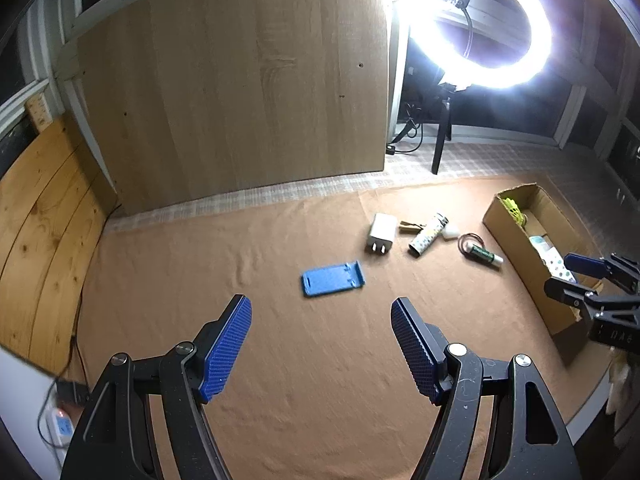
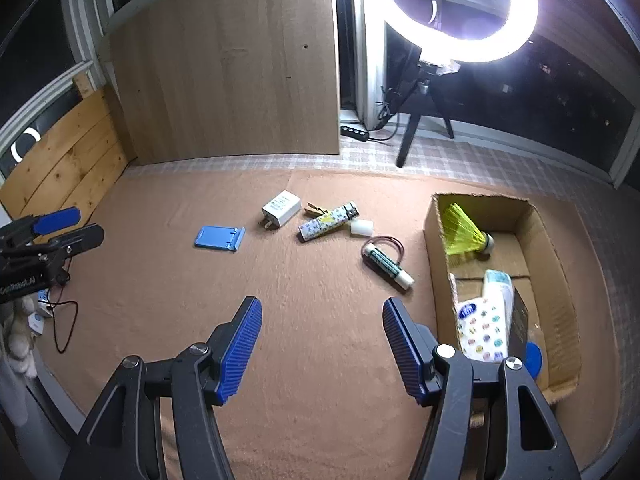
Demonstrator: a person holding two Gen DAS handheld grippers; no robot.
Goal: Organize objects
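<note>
Your left wrist camera looks steeply down along its fingers at the cloth [image 1: 320, 360], from the left. Your right wrist camera does likewise from the right, closer to the box [image 2: 560, 320]. Both share the phone stand [image 1: 333, 279], charger [image 1: 381, 233], box and ring light [image 2: 460, 12]; each glimpses the other gripper.

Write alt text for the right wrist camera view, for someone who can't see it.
The open, empty right gripper hovers over a tan cloth scattered with a blue phone stand, white charger, patterned tube and green marker. A cardboard box at right holds a yellow shuttlecock and packets. The left gripper shows at far left; a ring light glares above.
</note>
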